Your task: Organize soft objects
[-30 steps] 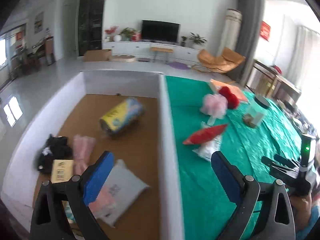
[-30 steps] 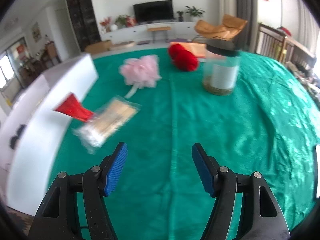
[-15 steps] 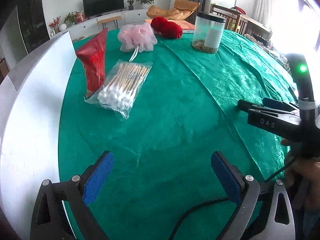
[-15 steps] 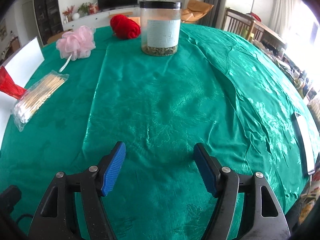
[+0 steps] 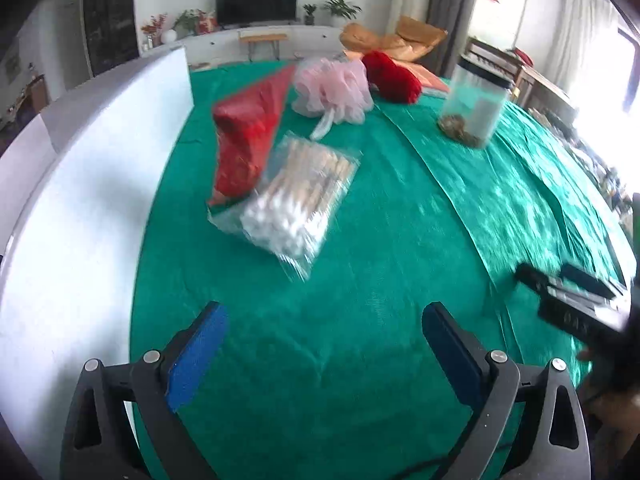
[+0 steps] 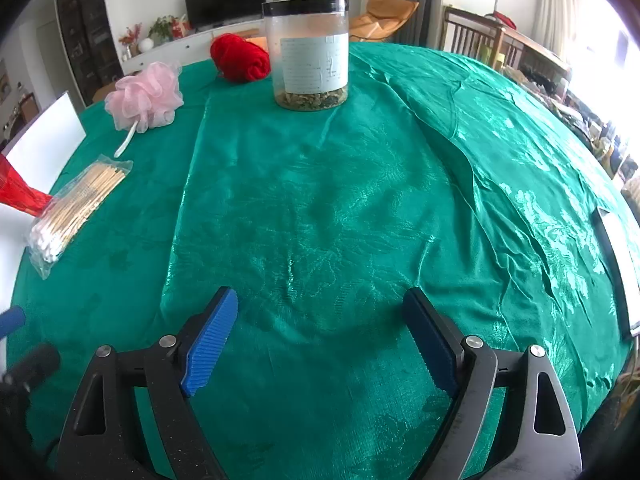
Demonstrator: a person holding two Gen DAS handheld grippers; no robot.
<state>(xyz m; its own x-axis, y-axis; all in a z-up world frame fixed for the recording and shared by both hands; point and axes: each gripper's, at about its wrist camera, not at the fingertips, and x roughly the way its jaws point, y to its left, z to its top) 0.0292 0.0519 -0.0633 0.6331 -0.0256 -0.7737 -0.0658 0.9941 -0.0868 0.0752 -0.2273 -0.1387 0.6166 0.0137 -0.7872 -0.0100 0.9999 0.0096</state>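
On the green cloth lie a clear bag of cotton swabs [image 5: 298, 200] [image 6: 72, 208], a red packet [image 5: 246, 136] [image 6: 18, 196] beside it, a pink bath pouf [image 5: 332, 88] [image 6: 144, 94] and a red yarn ball [image 5: 394, 76] [image 6: 240, 58] farther back. My left gripper [image 5: 324, 340] is open and empty, above the cloth in front of the swab bag. My right gripper [image 6: 320, 328] is open and empty over bare cloth; it also shows at the right edge of the left wrist view [image 5: 572, 296].
A white box wall [image 5: 76, 216] [image 6: 44, 144] runs along the left of the table. A clear jar with a black lid [image 6: 310, 56] [image 5: 474, 104] stands at the back. A flat white object [image 6: 620, 268] lies at the table's right edge.
My left gripper has swung from over the box to the table and moved closer to the swab bag and red packet. My right gripper turned right, toward the jar, then held nearly still.
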